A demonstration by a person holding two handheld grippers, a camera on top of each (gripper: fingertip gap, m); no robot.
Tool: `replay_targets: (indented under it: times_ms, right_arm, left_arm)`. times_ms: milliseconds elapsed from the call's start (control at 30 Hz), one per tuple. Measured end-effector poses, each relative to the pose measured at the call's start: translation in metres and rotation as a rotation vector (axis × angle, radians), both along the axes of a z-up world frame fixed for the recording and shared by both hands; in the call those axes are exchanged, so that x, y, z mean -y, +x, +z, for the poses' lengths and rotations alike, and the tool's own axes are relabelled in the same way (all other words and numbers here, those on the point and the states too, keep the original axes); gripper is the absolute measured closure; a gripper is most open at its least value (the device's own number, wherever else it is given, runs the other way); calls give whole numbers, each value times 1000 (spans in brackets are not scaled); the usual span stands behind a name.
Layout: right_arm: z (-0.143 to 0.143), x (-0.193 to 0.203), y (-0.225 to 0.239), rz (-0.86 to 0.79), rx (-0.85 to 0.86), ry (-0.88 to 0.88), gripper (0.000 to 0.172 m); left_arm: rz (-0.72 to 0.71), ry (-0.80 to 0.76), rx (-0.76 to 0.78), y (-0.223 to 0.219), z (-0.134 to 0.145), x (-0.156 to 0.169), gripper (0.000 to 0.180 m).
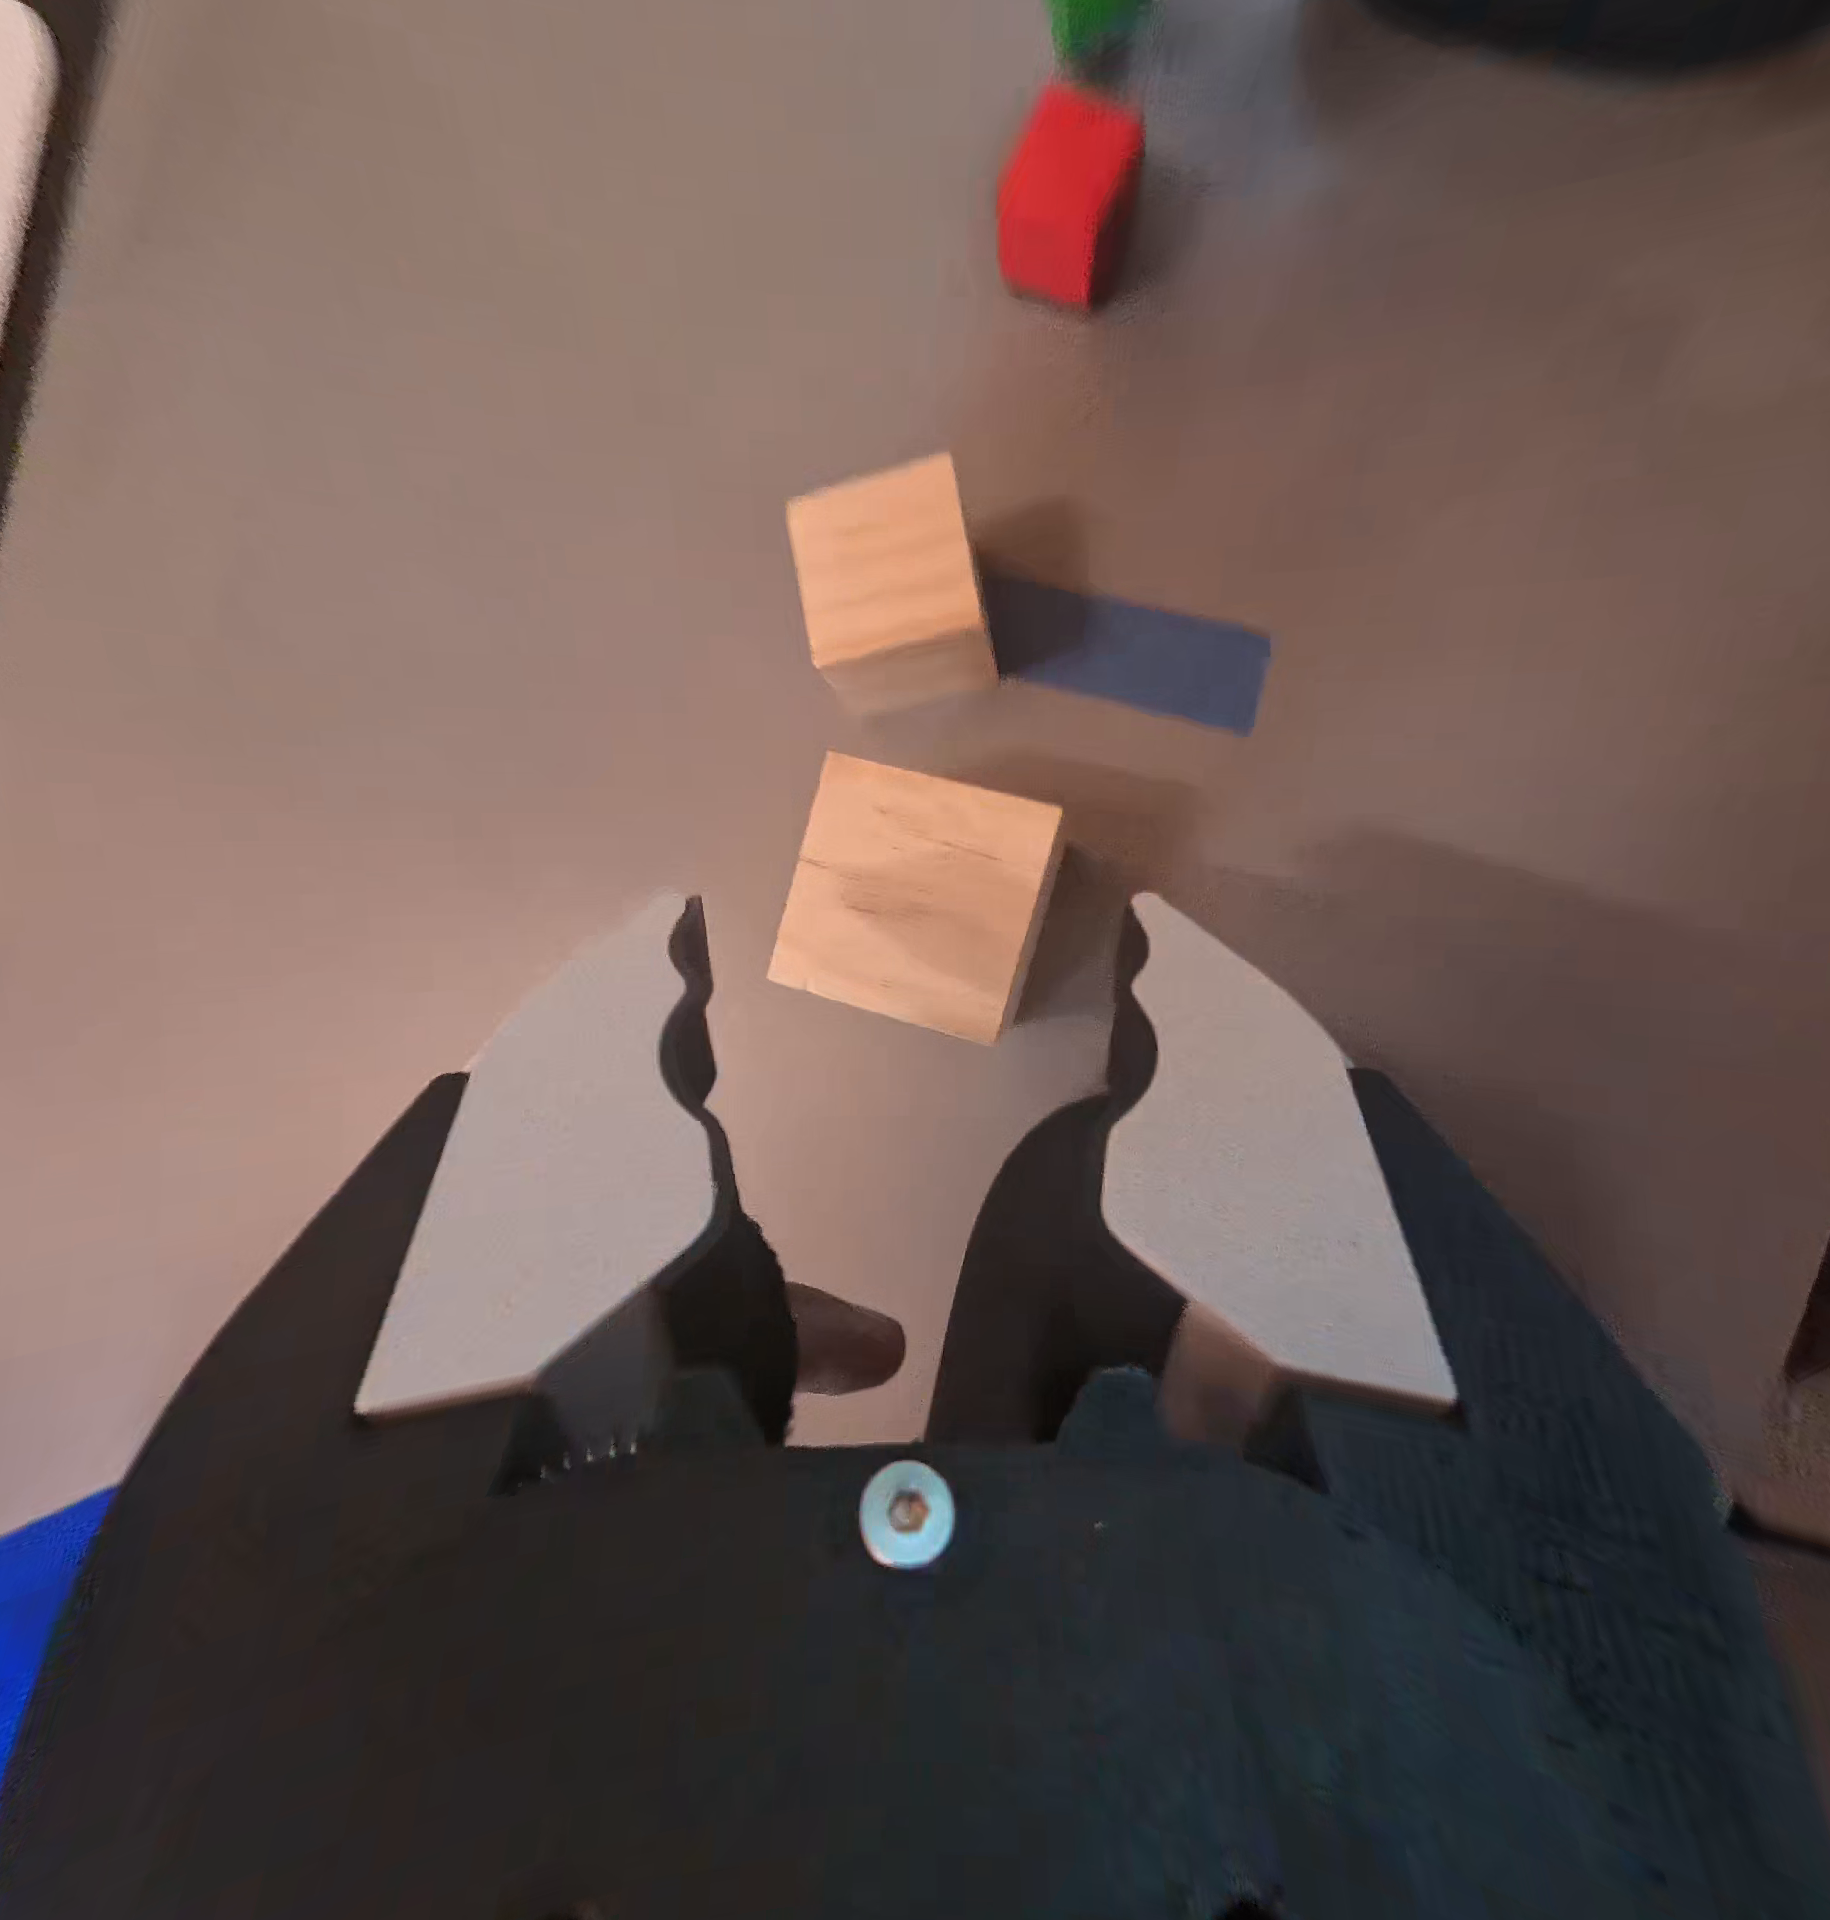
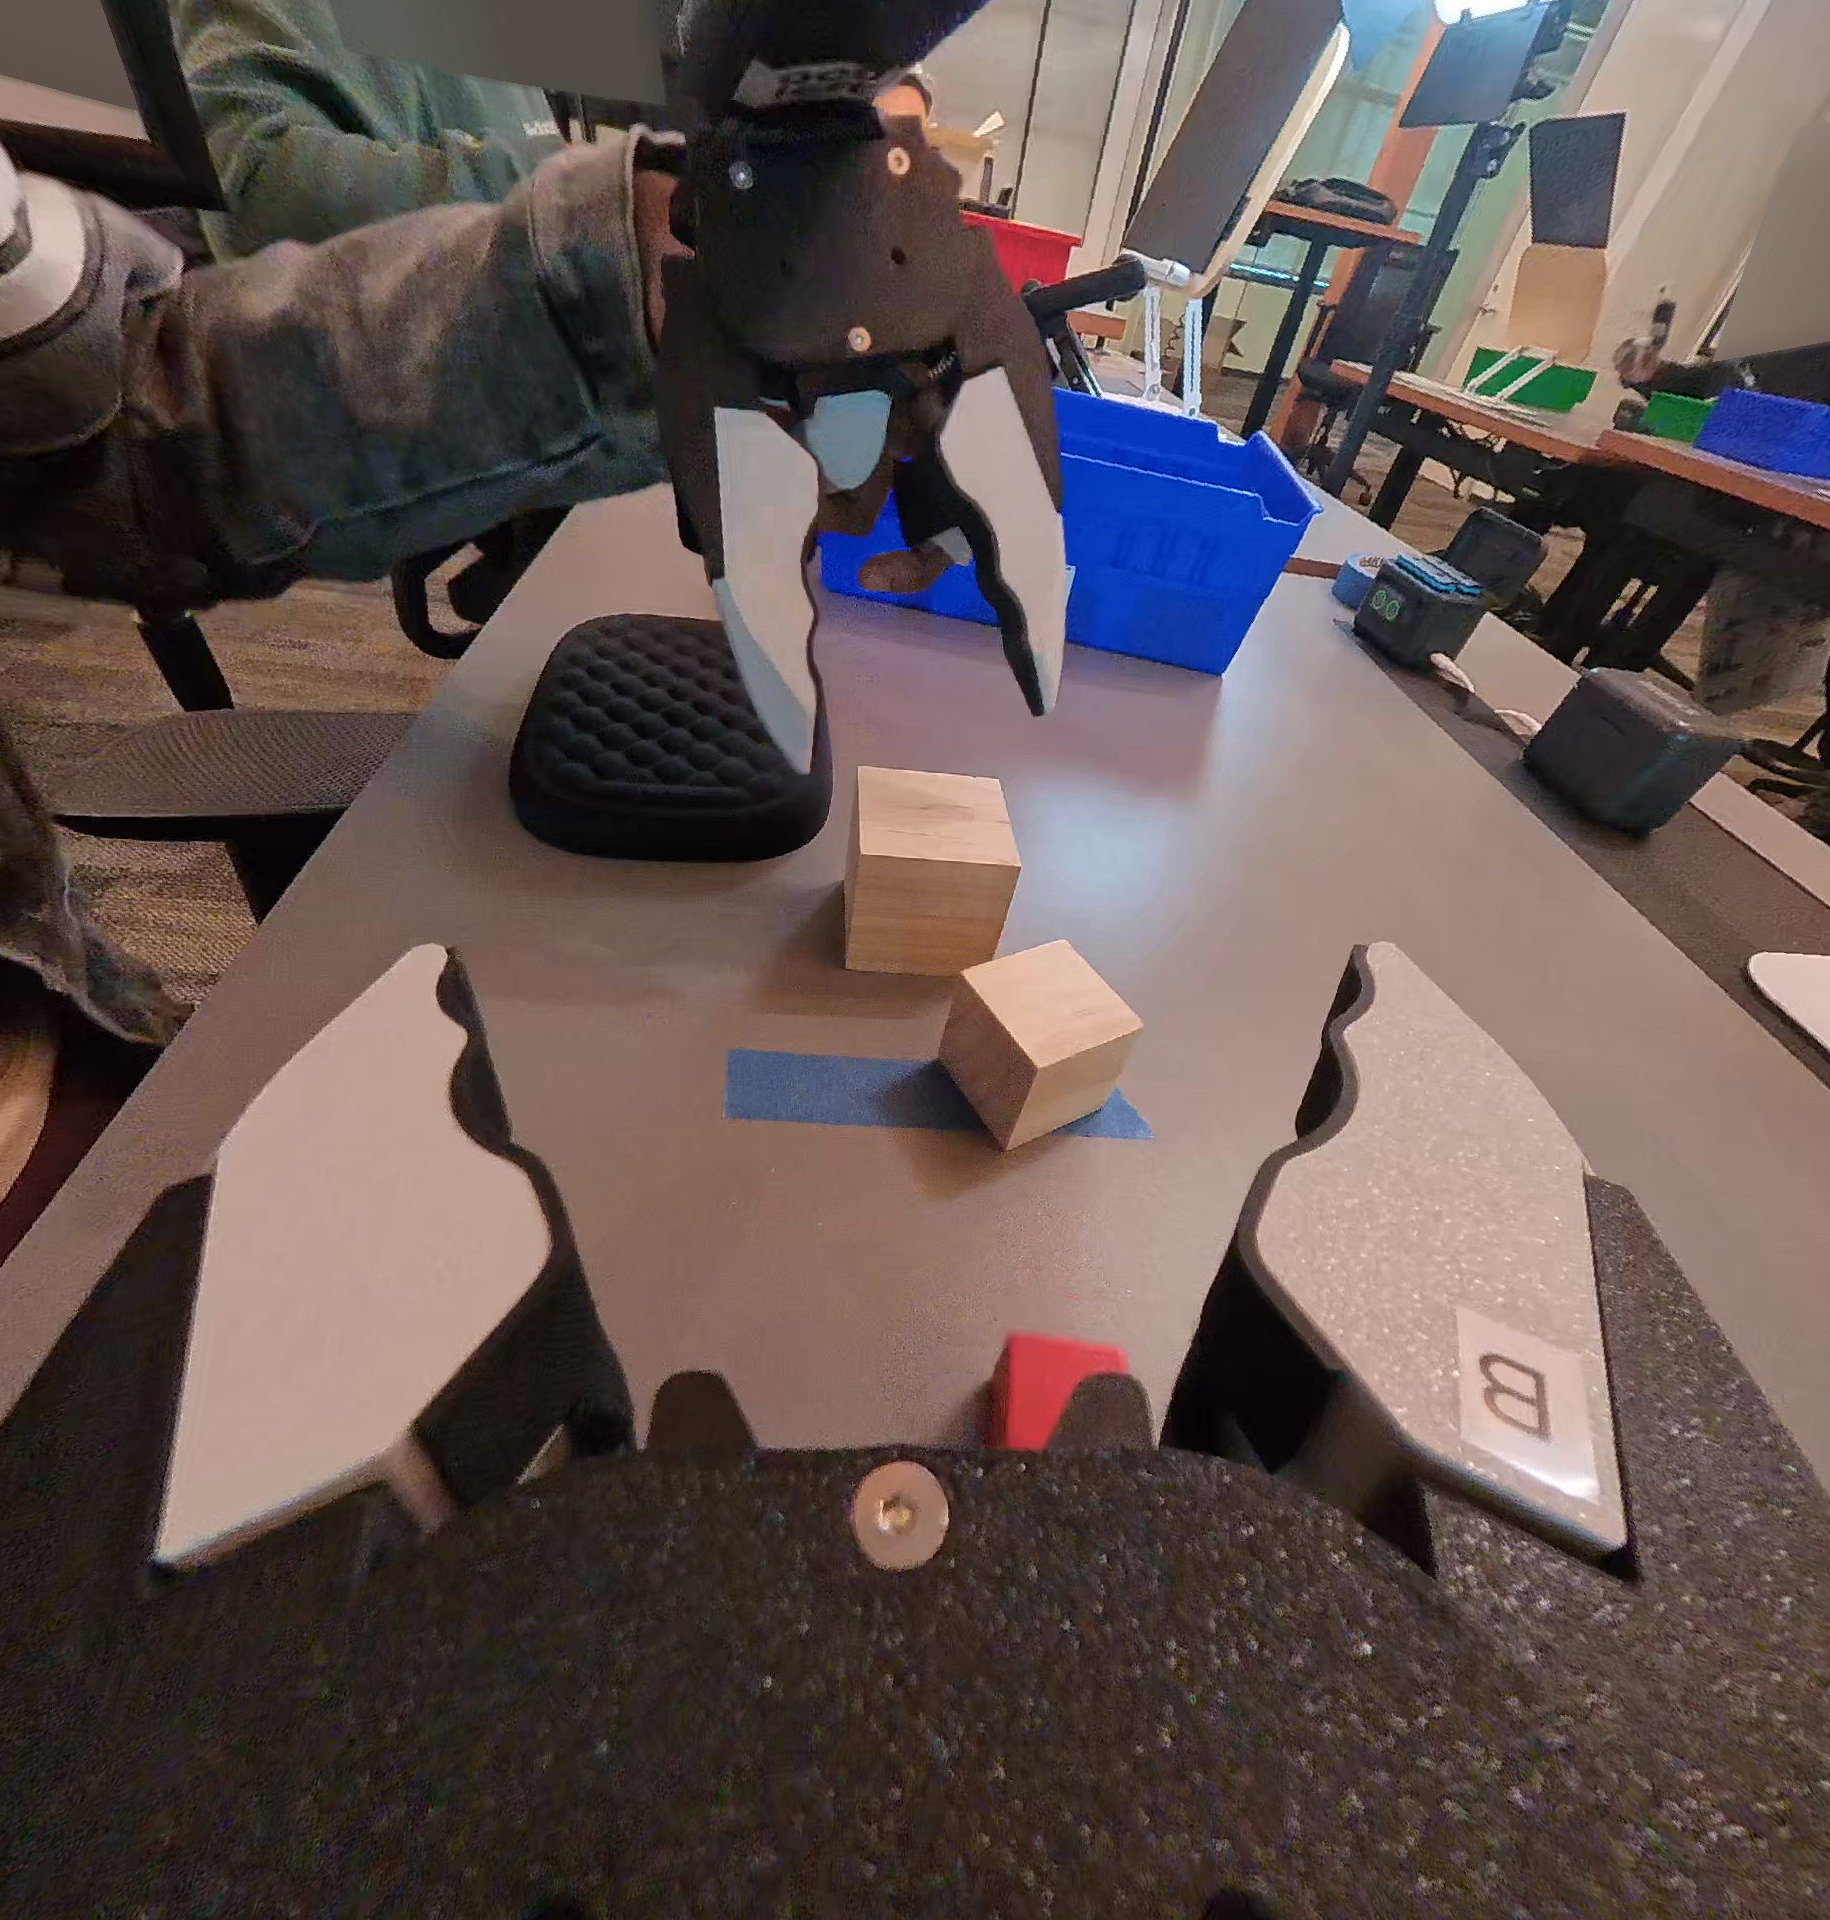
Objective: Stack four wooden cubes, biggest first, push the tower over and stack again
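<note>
On the grey table (image 2: 1306,831) two plain wooden cubes are lying apart from each other, not stacked. The bigger wooden cube (image 2: 932,873) stands flat near a black quilted cushion (image 2: 662,738). The smaller wooden cube (image 2: 1041,1039) stands just beside it, turned at an angle, and it sits on one end of a strip of blue tape (image 2: 828,1086). The two cubes are very close, but I cannot tell if they touch.

The left gripper (image 2: 926,727) hangs above the bigger cube with its fingers pointing down. Its fingers are open about as wide as the cube, and both tips are in the air over it, so nothing is in its grasp. In the left wrist view this cube (image 1: 916,899) shows between the two fingertips from above, with a gap on each side.

The right gripper (image 2: 895,997) is low over the near part of the table, its fingers spread very wide and bare. A red cube (image 2: 1046,1403) lies close under its body. In the left wrist view the red cube (image 1: 1067,197) is well apart from the wooden ones, and a green block (image 1: 1093,26) is just behind it, blurred. A blue plastic bin (image 2: 1181,561) stands at the far end of the table.
</note>
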State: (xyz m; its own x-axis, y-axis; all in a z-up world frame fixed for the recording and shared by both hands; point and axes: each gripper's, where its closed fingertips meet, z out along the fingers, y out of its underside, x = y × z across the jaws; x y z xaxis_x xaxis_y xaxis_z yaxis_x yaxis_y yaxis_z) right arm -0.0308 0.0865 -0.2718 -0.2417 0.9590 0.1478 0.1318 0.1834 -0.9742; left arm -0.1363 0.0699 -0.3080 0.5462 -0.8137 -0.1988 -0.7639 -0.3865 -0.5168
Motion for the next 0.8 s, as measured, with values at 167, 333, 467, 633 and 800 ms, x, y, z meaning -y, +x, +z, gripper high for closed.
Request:
replay_targets:
  times_ms: [167, 333, 467, 633, 800]
  right_arm:
    - [0, -1, 0, -2, -1, -5, 24]
    - [0, -2, 1, -2, -3, -9, 24]
    - [1, 1, 1, 7, -6, -7, 24]
    - [1, 1, 1, 6, -4, -2, 24]
    - [11, -3, -5, -52, -79, 100, 26]
  left_arm:
    - [-147, -129, -280, -1, -20, -5, 104]
    - [-193, -209, -381, -1, -39, -10, 100]
    - [-213, -239, -418, -11, -57, -6, 117]
    - [-173, -215, -232, -8, -51, 1, 118]
    - [100, -91, 577, 28, 12, -13, 118]
